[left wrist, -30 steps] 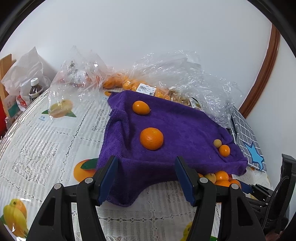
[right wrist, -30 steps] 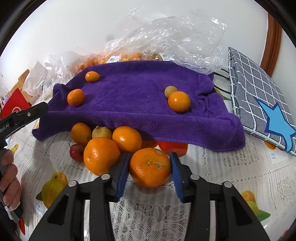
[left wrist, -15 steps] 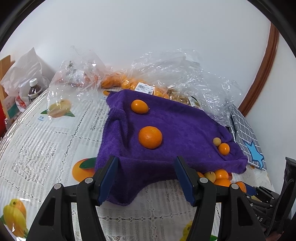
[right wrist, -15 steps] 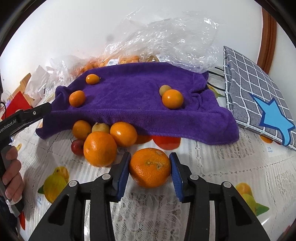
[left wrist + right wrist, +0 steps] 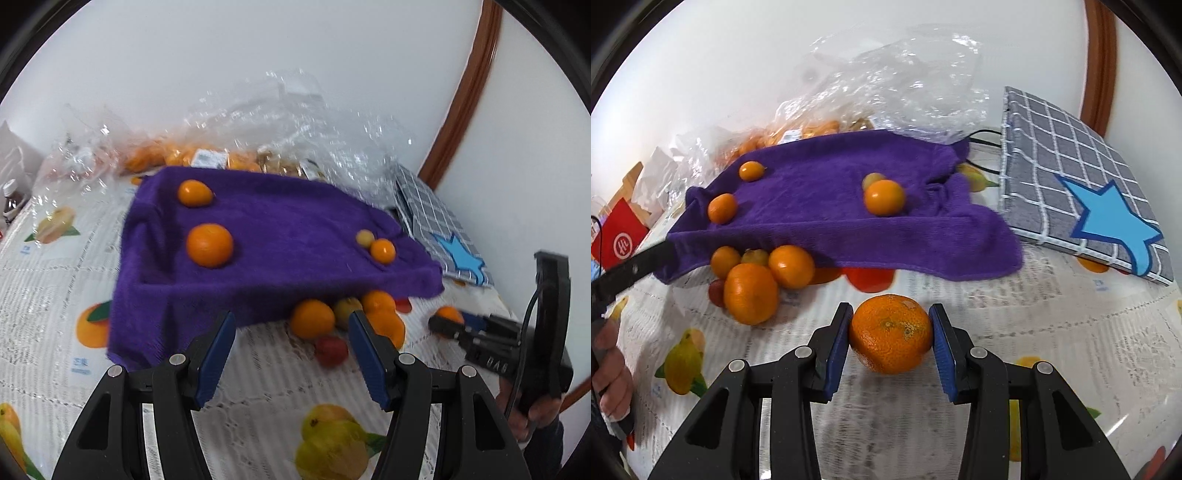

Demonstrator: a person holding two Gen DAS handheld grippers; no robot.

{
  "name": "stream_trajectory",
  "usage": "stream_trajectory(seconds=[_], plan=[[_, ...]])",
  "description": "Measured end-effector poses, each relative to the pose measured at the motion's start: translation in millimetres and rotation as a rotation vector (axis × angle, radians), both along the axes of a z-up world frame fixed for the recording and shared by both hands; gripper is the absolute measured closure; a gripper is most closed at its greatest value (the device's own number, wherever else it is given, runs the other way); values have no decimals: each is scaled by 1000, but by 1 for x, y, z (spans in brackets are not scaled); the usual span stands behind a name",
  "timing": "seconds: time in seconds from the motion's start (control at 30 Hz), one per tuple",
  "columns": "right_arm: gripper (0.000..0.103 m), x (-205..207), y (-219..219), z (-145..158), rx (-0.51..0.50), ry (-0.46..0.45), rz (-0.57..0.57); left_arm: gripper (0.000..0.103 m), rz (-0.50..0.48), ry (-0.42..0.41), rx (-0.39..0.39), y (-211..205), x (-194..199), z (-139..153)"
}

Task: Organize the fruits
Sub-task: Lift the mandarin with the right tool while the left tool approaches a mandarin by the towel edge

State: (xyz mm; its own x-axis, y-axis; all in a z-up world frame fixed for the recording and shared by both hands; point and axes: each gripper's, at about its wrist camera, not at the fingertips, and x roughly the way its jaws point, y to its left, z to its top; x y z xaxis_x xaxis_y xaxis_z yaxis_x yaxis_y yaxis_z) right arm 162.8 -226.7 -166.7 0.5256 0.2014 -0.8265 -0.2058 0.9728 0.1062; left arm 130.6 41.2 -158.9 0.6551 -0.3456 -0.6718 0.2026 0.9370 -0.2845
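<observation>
My right gripper (image 5: 890,332) is shut on a large orange (image 5: 890,334) and holds it over the tablecloth, in front of the purple towel (image 5: 831,206). The towel carries several small oranges, one of them (image 5: 884,197) near its right side. A cluster of oranges (image 5: 751,291) and a small red fruit lies at the towel's front edge. My left gripper (image 5: 291,347) is open and empty, in front of the towel (image 5: 288,236) and near the same cluster (image 5: 312,319). The right gripper also shows in the left wrist view (image 5: 448,321).
A grey checked cloth with a blue star (image 5: 1082,195) lies right of the towel. Clear plastic bags with more oranges (image 5: 258,147) sit behind the towel by the wall. A bottle (image 5: 11,195) and a red box (image 5: 622,240) stand at the far left.
My right gripper has pulled the large orange back, away from the cluster and the towel. My left gripper has swung to the right, so the cluster now shows between its fingers.
</observation>
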Motion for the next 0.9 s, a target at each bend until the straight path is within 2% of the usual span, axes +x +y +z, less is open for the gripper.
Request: stream_trajectory(seconds=[0.23,0.4,0.9], plan=[[61,4,-22,-1,40,8,-50,43,-45,51,-4,-11,6,-8],[61,5,-23,-2,56,17,-44,43,-55,99,-21,-13,13,-15],[61,10,-18,-6,75,34,3,44,-12,170,-45,-20,29,-26]])
